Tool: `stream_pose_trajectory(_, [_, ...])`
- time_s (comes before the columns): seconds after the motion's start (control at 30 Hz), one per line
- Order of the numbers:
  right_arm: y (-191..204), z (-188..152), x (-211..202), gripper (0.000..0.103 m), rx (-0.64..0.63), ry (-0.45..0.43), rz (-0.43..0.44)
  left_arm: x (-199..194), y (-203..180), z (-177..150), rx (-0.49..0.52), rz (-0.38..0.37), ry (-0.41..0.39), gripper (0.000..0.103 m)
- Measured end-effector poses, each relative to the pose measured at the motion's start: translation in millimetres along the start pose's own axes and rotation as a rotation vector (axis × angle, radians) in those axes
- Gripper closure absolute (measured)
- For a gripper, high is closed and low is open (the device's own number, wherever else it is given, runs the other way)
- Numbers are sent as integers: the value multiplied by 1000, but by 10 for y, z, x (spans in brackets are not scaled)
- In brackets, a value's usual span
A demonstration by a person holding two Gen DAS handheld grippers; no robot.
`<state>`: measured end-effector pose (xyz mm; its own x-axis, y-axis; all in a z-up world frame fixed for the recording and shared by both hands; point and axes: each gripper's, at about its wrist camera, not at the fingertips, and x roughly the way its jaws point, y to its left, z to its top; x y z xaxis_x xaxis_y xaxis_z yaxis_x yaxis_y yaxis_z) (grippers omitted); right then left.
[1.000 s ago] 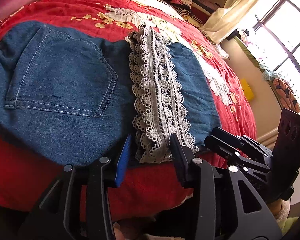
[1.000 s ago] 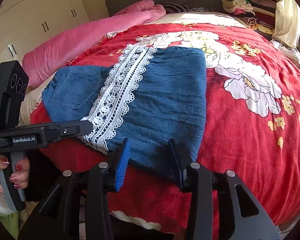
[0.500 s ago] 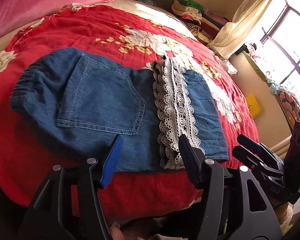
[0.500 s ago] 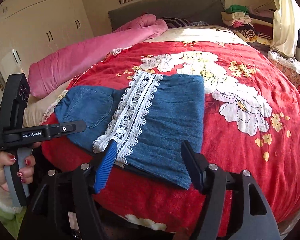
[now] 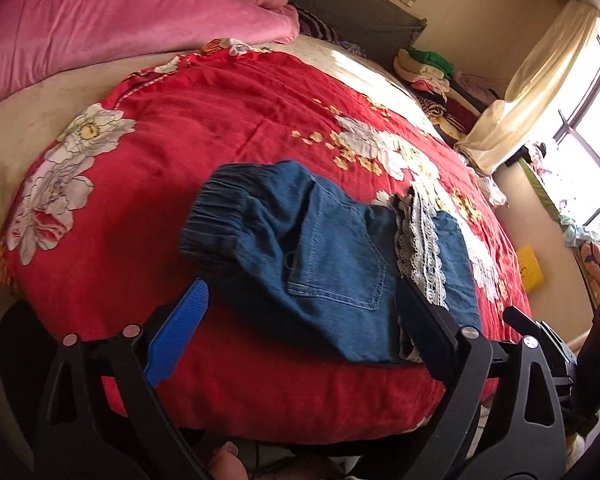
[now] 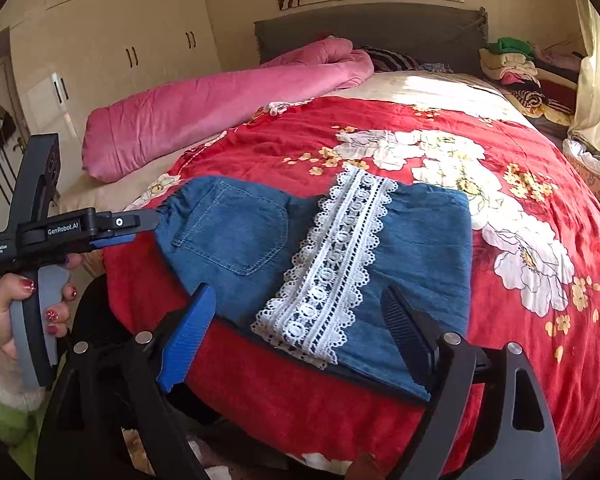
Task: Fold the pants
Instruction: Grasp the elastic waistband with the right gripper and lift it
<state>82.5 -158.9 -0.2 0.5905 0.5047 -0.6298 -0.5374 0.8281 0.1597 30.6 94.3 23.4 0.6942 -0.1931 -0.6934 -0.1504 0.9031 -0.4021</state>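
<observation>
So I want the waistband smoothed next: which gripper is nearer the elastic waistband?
Left. The left gripper sits beside the elastic waistband; the right gripper is down by the lace trim.

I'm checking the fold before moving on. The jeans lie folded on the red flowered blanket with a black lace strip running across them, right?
Not quite: the lace strip is white, not black, as the right wrist view shows plainly. The rest holds: the jeans lie folded on the red flowered blanket, with the strip running across them.
</observation>
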Motion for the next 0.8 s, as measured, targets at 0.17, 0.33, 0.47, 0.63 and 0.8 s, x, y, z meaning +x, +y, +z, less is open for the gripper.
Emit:
stream_pose_trajectory(0.17, [287,43,171,16,-55,23,32,-27,335,51,-77,21,1,10])
stream_pose_trajectory(0.33, [633,48,374,16,-126,48,74,-39,550,115,-119,26,-6,10])
stream_pose_trajectory(0.47, [898,14,550,16,-178,69,94,1,626,180,-134,25,-7,10])
stream_pose_trajectory(0.63, [1166,-31,761,16,-234,88,107,144,675,254,-129,7,22,10])
stream_pose_trajectory(0.8, [1353,-46,996,16,-280,83,67,344,738,367,-138,-33,55,10])
